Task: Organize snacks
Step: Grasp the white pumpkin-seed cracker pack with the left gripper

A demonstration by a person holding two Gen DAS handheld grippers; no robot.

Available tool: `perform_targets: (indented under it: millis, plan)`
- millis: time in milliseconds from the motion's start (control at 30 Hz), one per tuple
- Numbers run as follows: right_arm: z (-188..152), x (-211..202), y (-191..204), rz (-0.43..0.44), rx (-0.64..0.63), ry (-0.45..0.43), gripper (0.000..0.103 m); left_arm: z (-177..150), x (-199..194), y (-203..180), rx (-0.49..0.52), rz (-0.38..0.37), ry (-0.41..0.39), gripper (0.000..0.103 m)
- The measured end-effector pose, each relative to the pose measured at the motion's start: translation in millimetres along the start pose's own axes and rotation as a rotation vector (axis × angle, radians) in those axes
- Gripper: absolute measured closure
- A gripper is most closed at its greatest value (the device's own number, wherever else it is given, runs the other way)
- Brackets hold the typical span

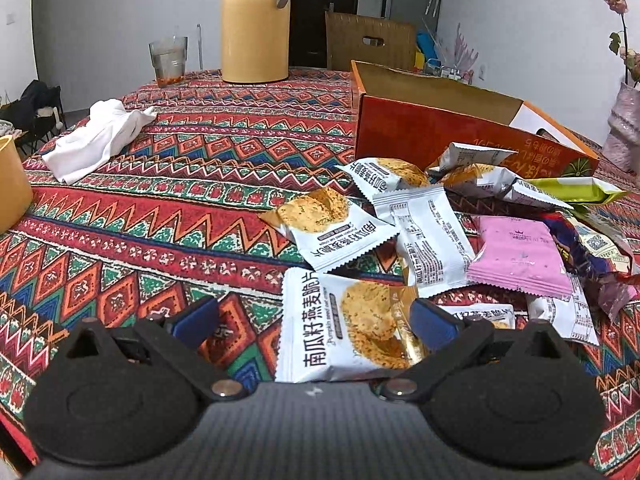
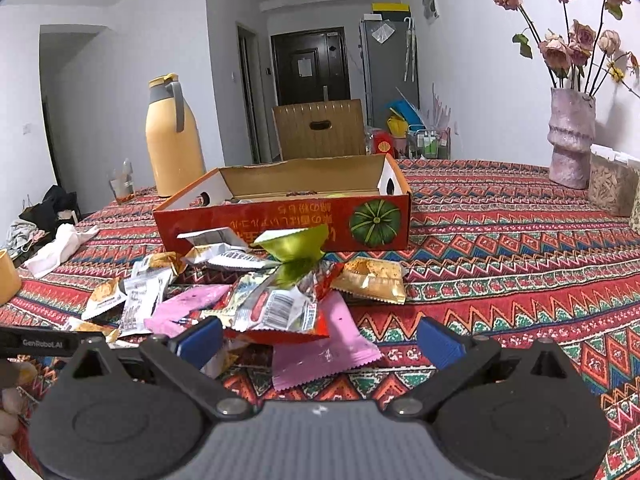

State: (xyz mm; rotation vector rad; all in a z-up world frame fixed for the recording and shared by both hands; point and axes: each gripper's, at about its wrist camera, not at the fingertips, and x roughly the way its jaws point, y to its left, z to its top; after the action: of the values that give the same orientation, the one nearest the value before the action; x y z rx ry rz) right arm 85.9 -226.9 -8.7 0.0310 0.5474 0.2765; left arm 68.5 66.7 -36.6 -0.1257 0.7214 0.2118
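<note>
Both tongs gaping wide and empty, left tongs (image 1: 314, 322) straddling a white oat-crisp packet (image 1: 344, 330), right tongs (image 2: 320, 338) over a pink packet (image 2: 324, 354), orange box (image 2: 288, 216) beyond on the bench (image 2: 500, 240), so slick overlapping wrappers could easily slide out or drag neighbours along.

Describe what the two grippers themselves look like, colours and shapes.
Both look alike. The left hand-held gripper has two blue rectangular pads on black angled fingers, hinged by silver round pins to rounded matte-black housings either side of a grey textured body. The right hand-held gripper matches it. At the right view's left edge, a black bar reads "GenRoboLAI" as far as legible. No cables or sleeves show.
</note>
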Motion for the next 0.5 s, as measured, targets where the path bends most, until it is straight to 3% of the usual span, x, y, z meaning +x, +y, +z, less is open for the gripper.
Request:
perform_targets:
  millis: [200, 500]
  plan:
    - [-5.6, 5.8, 0.4, 0.003, 0.006, 0.025, 0.000, -5.9, 0.1, -7.8, 0.033, 0.034, -0.021, 0.000]
    - [-9.4, 9.1, -1.2, 0.005, 0.018, 0.038, 0.000, -4.3, -0.1, -7.0, 0.028, 0.024, -0.016, 0.000]
